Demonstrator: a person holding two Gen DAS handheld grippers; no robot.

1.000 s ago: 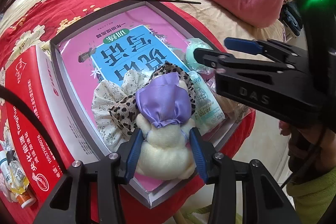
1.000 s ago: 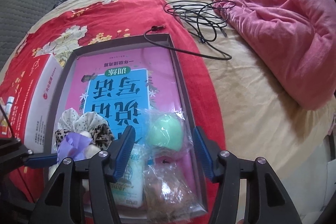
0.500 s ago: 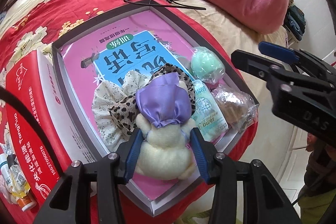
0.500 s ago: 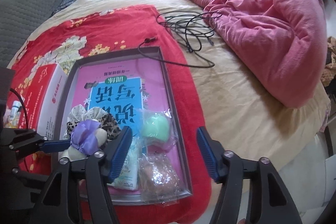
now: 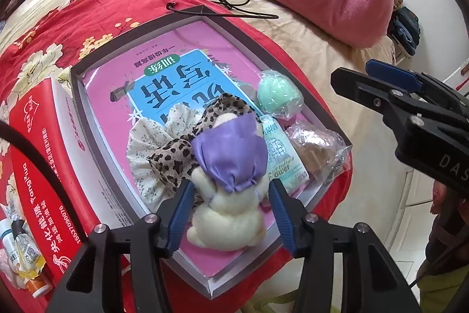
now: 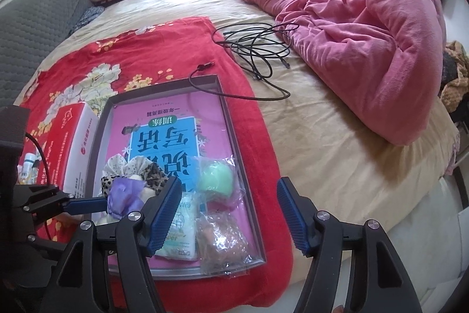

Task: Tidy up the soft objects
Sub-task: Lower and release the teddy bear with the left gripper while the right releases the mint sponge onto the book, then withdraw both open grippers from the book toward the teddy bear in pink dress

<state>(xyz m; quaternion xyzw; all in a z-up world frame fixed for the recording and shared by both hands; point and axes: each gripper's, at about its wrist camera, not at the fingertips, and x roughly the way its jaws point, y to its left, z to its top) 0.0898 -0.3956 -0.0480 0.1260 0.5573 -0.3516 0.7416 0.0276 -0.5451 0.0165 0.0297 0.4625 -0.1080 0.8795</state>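
A grey shallow box (image 5: 76,96) lined with a pink booklet lies on a red floral cloth on the bed. In it are a cream plush toy with a purple cloth (image 5: 231,189), floral and leopard scrunchies (image 5: 164,148), a green ball in plastic (image 5: 278,99), a tissue pack (image 5: 281,157) and a clear bag with a brown item (image 5: 316,148). My left gripper (image 5: 231,213) is shut on the plush toy's body at the box's near edge. My right gripper (image 6: 228,213) is open and empty, raised above the box's near right part; it also shows in the left wrist view (image 5: 390,78).
A red and white carton (image 5: 44,160) lies left of the box, with small bottles (image 5: 17,242) beside it. A black cable (image 6: 255,49) coils beyond the box. A pink quilt (image 6: 366,28) is heaped at the right. The bed edge is near at the right.
My right gripper has pulled back and up from the green ball, empty, and its fingers are wider apart. My left gripper keeps its hold on the plush toy in the same place.
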